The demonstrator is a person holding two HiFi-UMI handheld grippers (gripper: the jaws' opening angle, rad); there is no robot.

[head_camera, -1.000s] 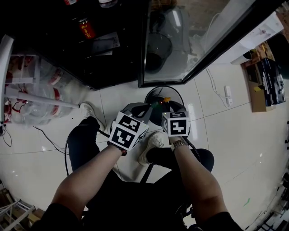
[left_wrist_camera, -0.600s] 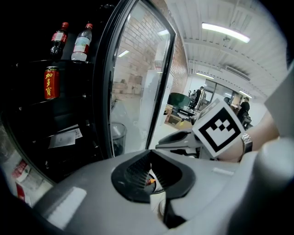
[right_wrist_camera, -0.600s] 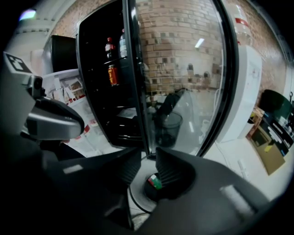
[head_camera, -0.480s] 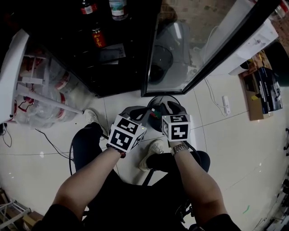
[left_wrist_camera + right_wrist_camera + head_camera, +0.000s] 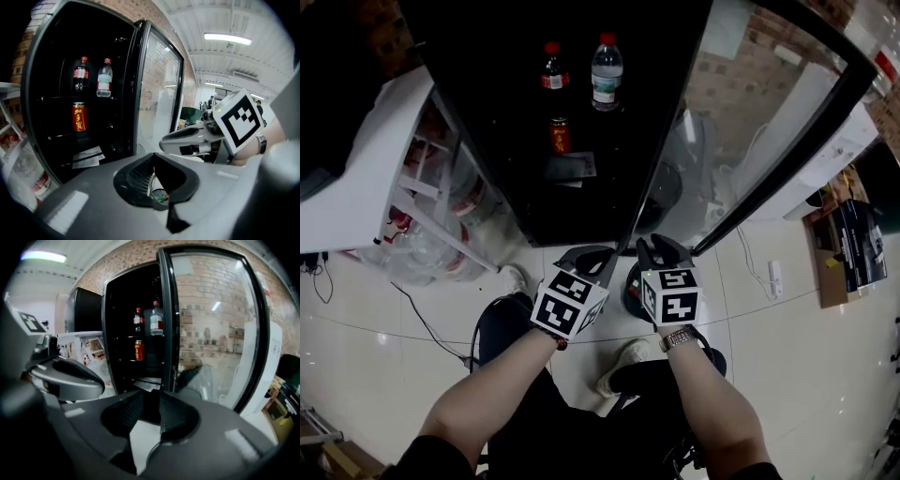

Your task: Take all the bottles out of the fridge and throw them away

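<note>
As things stand, step: approaching the open fridge (image 5: 502, 103) for a bottle.
Bottles: cola bottle (image 5: 550, 67), water bottle (image 5: 607, 73) — side by side, upper shelf.
Left gripper (image 5: 153, 158): clenched, empty.
Right gripper (image 5: 151, 401): slightly parted, empty.
Next: raise, widen round one bottle.

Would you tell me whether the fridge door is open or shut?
Open: the glass door stands swung out to the right, leaving the dark bottle, clear bottle and red can inside uncovered.
</note>
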